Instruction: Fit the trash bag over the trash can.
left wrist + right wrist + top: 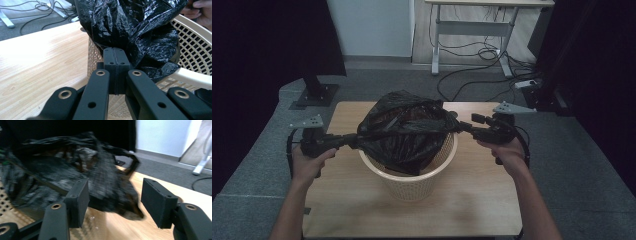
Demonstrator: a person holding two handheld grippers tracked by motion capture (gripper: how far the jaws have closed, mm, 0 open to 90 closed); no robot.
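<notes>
A black bin bag (pixel 404 131) sits in a cream mesh basket (pixel 412 179) at the middle of the wooden table (pixel 472 205), its upper part bunched above the rim and pulled out sideways. The left gripper (pixel 343 141) holds the bag at the basket's nine o'clock side: in the left gripper view its jaws are pressed together with a pinch of black plastic (pixel 130 30) caught between the pads, just over the basket wall (pixel 195 50).

At three o'clock the right gripper (pixel 467 125) has its jaws standing apart. In the right gripper view the pads (pixel 157 201) are clear of the plastic (pixel 75 177), which hangs in front of them; the picture is blurred there, so whether a fold brushes the left-hand pad is hard to say.

Judged from this, the bag is being fitted to, or lifted off, the basket, and one side is now free. The risk is that the loose three o'clock edge slumps back into the basket, so the mouth closes up. With only the nine o'clock pinch bearing load, a further pull could stretch or tear the thin film, or drag the light basket across the table. A re-grip made in haste may catch too little plastic and slip.
</notes>
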